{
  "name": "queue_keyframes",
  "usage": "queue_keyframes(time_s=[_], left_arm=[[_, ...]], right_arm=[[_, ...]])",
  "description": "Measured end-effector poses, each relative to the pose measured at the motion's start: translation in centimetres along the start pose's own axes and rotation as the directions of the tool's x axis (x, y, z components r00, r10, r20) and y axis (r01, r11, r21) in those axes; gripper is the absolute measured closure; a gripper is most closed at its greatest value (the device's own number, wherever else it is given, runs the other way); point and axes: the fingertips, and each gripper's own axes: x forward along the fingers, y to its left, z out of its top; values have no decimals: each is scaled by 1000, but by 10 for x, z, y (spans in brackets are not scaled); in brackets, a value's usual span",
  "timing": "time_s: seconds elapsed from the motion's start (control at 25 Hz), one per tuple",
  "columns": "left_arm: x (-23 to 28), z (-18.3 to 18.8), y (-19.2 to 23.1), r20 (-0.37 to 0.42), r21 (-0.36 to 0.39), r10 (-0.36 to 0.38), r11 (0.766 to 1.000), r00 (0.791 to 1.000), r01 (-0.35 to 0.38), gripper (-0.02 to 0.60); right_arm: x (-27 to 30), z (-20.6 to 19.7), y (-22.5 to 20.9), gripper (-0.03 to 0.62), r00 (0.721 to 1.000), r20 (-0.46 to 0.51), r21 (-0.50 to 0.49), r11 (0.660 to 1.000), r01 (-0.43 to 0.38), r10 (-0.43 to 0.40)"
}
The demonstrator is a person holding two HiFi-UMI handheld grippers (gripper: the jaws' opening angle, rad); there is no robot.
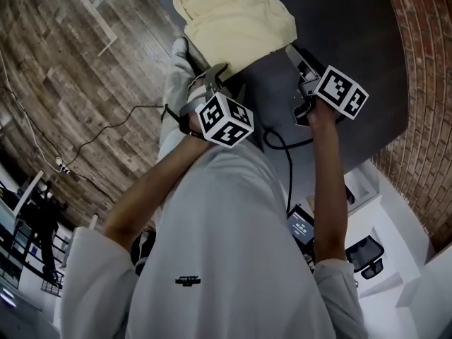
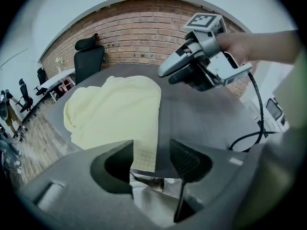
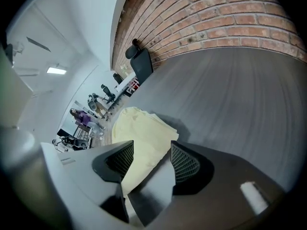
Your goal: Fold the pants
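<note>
The pants (image 2: 115, 109) lie in the upper middle of the head view, on the near left part of a dark grey table (image 1: 346, 20). They are a pale yellow bundle, apparently already doubled over itself: one long edge runs straight, while the far end bulges in soft, rounded layers. The cloth looks light and matte, and a fine waffle-like grid shows at the near corner in the left gripper view. The table is smooth and faintly streaked, so the fabric should slide on it easily. The left gripper (image 2: 151, 150) hangs over that near corner with its jaws spread wide. The hem shows in the gap between them, but neither ribbed pad presses on it, so nothing is gripped. The right gripper (image 3: 152, 150) points down at the table just right of the bundle. It is open too, with the straight edge of the cloth visible past its mesh-textured pads. Holding both grippers at the near edge, one at each side, suits pinching two corners together for another fold, or checking one just laid. A brick wall (image 1: 424, 83) curves behind the table, and a wooden floor (image 1: 70, 62) fills the left.
</note>
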Motion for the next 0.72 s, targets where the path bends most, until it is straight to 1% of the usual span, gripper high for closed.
queue_keyframes(time_s=[0.2,0.28,0.4,0.48,0.56,0.64,0.72], left_arm=[[20,-14,-1,-36,3,1,1000,999,-1,337],[28,-18,0,-51,10,11,1000,999,-10,337],[39,-21,4,-66,39,40,999,997,-37,343],[40,-21,10,-64,55,73,996,995,-69,396],[40,-22,12,-61,64,86,995,994,-82,413],[40,-23,12,-61,77,85,994,994,-80,419],[40,-22,14,-63,80,76,994,995,-71,428]], right_arm=[[13,-7,-2,345,999,-34,0,1000,-3,3],[19,-8,-3,345,999,-46,5,1000,-3,4],[26,-8,-7,345,998,-61,13,1000,1,0],[32,-9,-10,345,997,-74,17,1000,6,-5],[39,-11,-13,333,996,-87,28,1000,11,-8],[45,-12,-17,322,996,-92,71,997,11,-4],[53,-12,-23,322,996,-90,155,988,5,9]])
